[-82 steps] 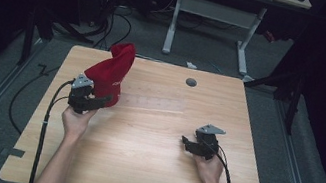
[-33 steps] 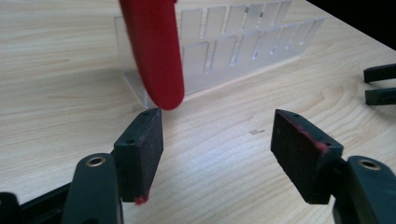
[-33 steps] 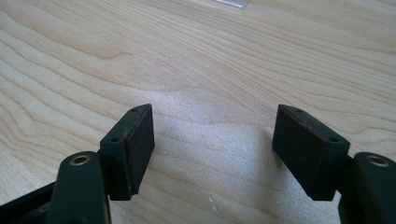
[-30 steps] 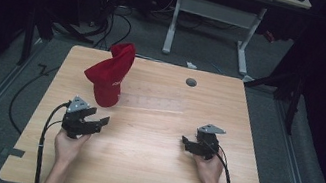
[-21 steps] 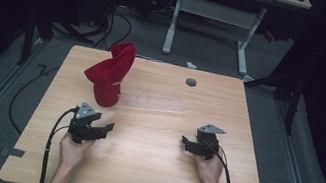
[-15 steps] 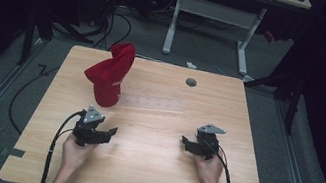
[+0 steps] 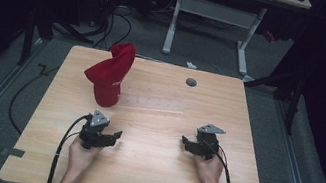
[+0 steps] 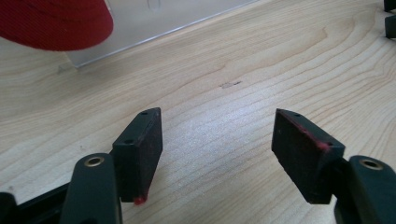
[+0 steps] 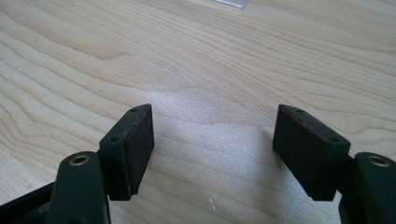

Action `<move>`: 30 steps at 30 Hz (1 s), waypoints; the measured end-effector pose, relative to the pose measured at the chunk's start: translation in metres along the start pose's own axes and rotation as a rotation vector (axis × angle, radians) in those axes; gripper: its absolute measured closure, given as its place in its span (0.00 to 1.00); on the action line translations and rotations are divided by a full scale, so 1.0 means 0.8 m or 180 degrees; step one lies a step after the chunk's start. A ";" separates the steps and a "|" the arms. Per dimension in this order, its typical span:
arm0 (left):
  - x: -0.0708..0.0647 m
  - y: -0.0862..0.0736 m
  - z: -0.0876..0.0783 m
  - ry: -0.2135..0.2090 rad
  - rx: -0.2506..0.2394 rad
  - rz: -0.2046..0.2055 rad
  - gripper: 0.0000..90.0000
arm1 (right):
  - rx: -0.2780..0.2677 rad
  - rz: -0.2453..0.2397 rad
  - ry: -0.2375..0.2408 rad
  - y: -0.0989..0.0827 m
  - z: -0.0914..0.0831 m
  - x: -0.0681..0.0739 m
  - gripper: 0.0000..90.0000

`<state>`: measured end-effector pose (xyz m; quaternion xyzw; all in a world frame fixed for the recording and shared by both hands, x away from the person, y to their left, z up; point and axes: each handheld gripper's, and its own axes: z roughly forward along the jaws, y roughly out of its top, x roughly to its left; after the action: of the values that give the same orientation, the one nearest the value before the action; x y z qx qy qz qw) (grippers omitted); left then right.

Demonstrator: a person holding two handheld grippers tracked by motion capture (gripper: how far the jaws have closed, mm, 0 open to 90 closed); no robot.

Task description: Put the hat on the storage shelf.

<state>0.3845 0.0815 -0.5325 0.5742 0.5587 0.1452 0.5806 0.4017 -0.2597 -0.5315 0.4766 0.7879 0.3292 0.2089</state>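
Left gripper [image 7: 114, 138] had pulled back from the red cap [image 7: 110, 76] toward the near edge of the table [image 7: 145, 180] and dropped low; its jaws stood apart with nothing between them. Cap stayed put, propped up on what looked like a clear stand [image 8: 140, 21] near the far left corner, well apart from both grippers. Right gripper [image 7: 186, 142] hadn't budged near the right edge, jaws likewise apart and empty. Read it as cap placed and released; both hands back at rest, so placement was probably done.
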 end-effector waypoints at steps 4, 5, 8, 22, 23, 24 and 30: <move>-0.001 -0.006 0.005 -0.0001 0.0049 0.0027 0.37 | 0.0000 -0.0002 -0.0001 0.000 0.000 0.000 0.33; -0.001 -0.007 0.006 0.0004 0.0058 0.0033 0.37 | 0.0000 0.0000 -0.0001 0.000 0.000 0.000 0.33; -0.001 -0.009 0.008 0.0018 0.0072 0.0045 0.37 | 0.0000 0.0000 -0.0001 0.000 0.000 0.000 0.33; -0.005 -0.018 0.015 0.0137 0.0130 0.0268 0.33 | 0.0000 0.0001 -0.0002 0.000 0.000 0.000 0.33; -0.005 -0.018 0.015 0.0137 0.0130 0.0268 0.32 | 0.0001 0.0004 -0.0003 0.000 0.000 0.000 0.33; -0.005 -0.019 0.016 0.0136 0.0133 0.0258 0.32 | 0.0000 0.0001 -0.0002 0.000 0.000 0.000 0.33; -0.006 -0.018 0.016 0.0135 0.0135 0.0252 0.31 | 0.0000 0.0001 -0.0002 0.000 0.000 0.000 0.33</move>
<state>0.3863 0.0671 -0.5462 0.6048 0.5507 0.1683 0.5502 0.4017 -0.2596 -0.5315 0.4768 0.7878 0.3290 0.2092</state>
